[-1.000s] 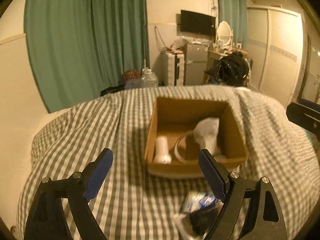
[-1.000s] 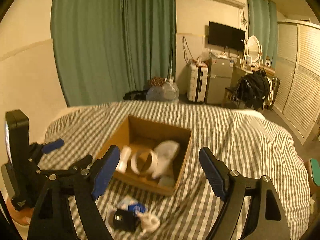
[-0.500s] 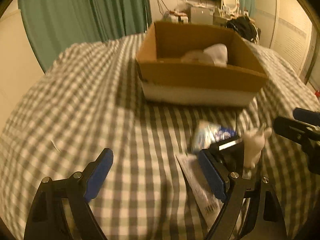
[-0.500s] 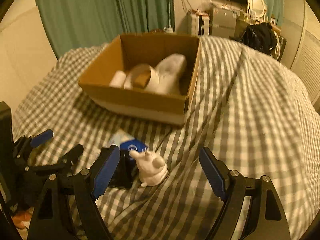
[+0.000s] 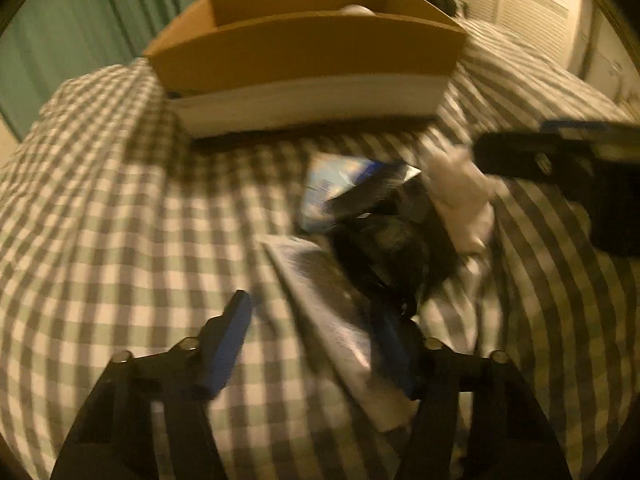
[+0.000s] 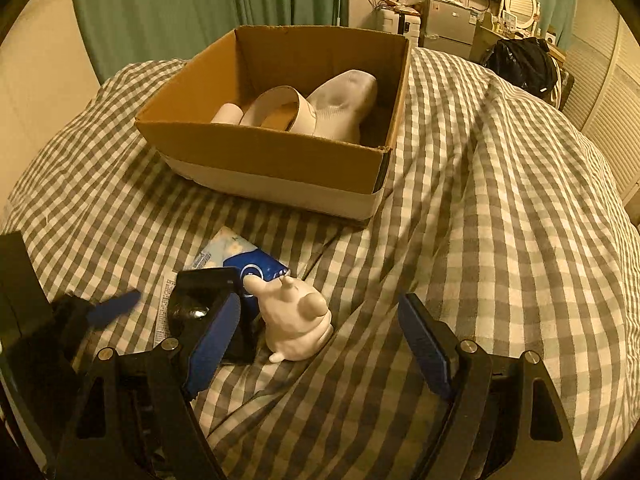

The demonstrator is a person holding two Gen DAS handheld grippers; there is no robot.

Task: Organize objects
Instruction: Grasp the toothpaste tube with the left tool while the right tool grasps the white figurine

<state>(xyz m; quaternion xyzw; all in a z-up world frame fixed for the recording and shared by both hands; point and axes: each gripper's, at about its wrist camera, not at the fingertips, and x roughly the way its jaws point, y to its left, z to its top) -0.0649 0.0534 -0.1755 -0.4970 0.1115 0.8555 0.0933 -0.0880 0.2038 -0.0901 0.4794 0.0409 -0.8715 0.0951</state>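
Observation:
A cardboard box (image 6: 280,160) stands on the checked bedspread and holds a white sock (image 6: 344,100), a tape roll (image 6: 276,108) and a white tube (image 6: 228,114). In front of it lie a white figurine (image 6: 298,326), a black glossy object (image 6: 200,304), a blue tissue pack (image 6: 240,256) and a flat printed packet (image 5: 328,320). My left gripper (image 5: 316,344) is open, its fingers astride the flat packet, low over the bed. My right gripper (image 6: 320,344) is open just in front of the figurine, which lies between its fingers.
The checked bedspread (image 6: 500,200) has folds to the right of the box. Green curtains (image 6: 200,4), a wardrobe (image 6: 600,72) and a cluttered desk with a black bag (image 6: 520,64) stand behind the bed. The left gripper shows at the left edge of the right wrist view (image 6: 96,312).
Both grippers have dropped from high above the bed and moved close to the loose objects. The left gripper's fingers now stand narrower, around the flat packet.

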